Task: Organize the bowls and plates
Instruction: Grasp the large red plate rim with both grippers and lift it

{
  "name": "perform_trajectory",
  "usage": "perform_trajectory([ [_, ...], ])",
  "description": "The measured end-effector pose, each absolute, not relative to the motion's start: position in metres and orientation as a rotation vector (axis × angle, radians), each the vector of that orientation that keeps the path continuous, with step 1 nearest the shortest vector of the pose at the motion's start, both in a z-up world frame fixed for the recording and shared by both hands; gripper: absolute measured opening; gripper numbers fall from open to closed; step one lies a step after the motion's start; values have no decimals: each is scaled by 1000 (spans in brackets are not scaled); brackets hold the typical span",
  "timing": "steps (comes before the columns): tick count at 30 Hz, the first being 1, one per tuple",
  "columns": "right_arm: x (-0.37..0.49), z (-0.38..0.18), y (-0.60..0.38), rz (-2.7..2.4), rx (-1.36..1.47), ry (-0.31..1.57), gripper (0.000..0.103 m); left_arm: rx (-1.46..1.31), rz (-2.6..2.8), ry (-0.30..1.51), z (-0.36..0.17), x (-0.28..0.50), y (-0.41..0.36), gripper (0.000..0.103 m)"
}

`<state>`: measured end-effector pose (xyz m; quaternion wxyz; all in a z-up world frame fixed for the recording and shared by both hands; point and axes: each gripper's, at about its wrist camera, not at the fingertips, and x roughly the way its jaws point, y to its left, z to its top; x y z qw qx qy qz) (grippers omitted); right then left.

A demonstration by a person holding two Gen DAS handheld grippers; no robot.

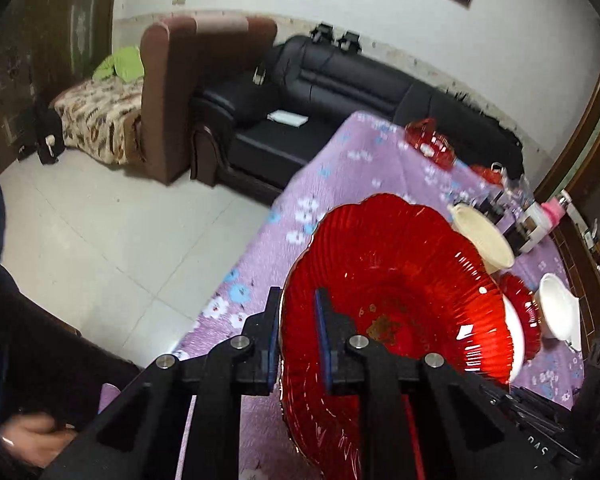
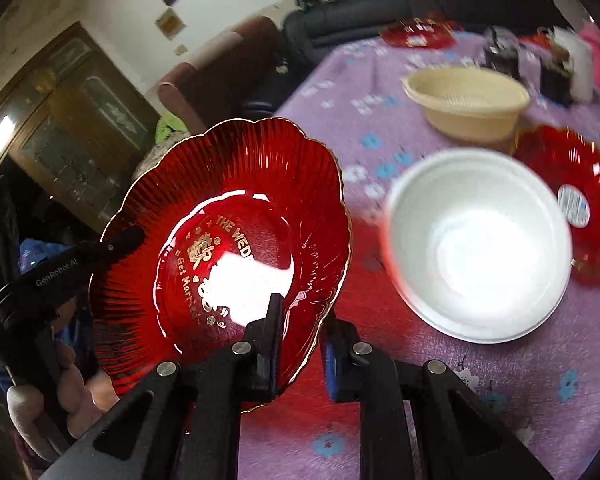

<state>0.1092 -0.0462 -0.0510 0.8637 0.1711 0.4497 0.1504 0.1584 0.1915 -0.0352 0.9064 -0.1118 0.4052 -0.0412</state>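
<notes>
We hold a red scalloped plate [image 1: 396,292] tilted above the worktop [image 1: 340,168], which is draped in a purple flowered cloth. Our left claw [image 1: 298,340] is clenched on the plate's near rim, one finger on each face. In the right wrist view the same red scalloped plate [image 2: 228,256] shows gold lettering at its centre, and our right claw [image 2: 302,344] straddles its lower right edge with one finger in front and one behind; a small gap shows beside the rim, so we cannot tell whether this claw truly grips. The left claw [image 2: 128,240] reaches the plate's far left rim there.

On the cloth, a white bowl [image 2: 480,244] sits just right of the raised plate. Beyond it stands a cream bowl [image 2: 466,100], and to its right lies a second red plate [image 2: 572,196] with a sticker. A third red plate [image 2: 418,32] rests near the worktop's far edge, and a black sofa [image 1: 340,92] stands beyond it.
</notes>
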Motion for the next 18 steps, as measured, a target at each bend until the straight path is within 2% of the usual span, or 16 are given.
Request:
perform_trajectory([
  [4,110,-58,-38,331,349,960,19,-223,-62,823,-35,146,194,15],
  [11,119,-92,-28,282,302,1017,19,-264,-13,941,-90,160,201,15],
  [18,123,-106,-24,264,266,1047,20,-239,45,979,-114,165,199,17],
])
